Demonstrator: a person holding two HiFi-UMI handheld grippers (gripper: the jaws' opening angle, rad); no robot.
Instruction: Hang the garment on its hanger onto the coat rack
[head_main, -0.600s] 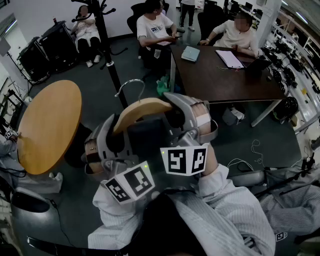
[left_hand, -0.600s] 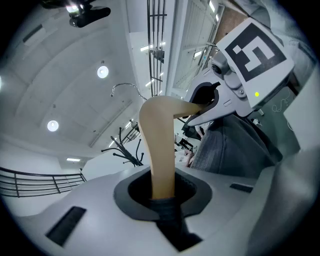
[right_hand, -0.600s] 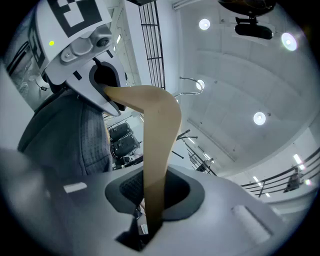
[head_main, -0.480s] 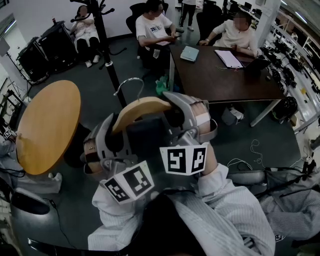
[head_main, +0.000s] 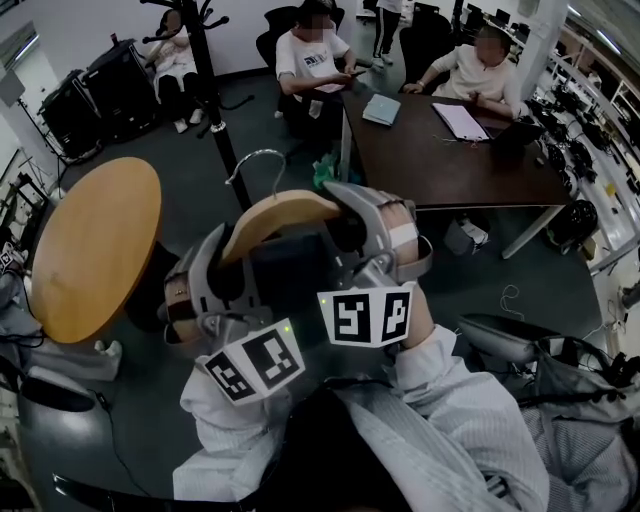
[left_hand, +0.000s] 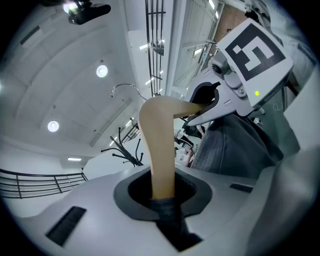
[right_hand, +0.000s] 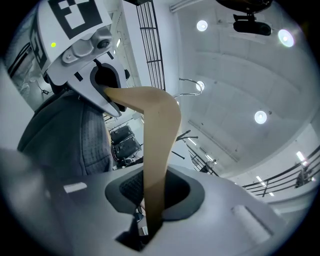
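Note:
A curved wooden hanger (head_main: 280, 215) with a metal hook (head_main: 258, 165) carries a dark grey garment (head_main: 290, 275) that hangs between my two grippers. My left gripper (head_main: 232, 262) is shut on the hanger's left end, and my right gripper (head_main: 345, 215) is shut on its right end. In the left gripper view the wooden arm (left_hand: 159, 150) rises out of the left gripper (left_hand: 162, 195), with garment cloth pinched beneath it. In the right gripper view the other arm (right_hand: 157, 145) stands in the right gripper (right_hand: 150, 205). The black coat rack (head_main: 205, 70) stands ahead, beyond the hook.
A round wooden table (head_main: 95, 245) is at my left. A dark desk (head_main: 440, 150) with seated people fills the far right. Another person sits behind the coat rack, beside black cases (head_main: 75, 105). Open grey floor lies between me and the rack.
The hanger and both grippers have drifted slightly up and left in the head view. Both grips are unchanged.

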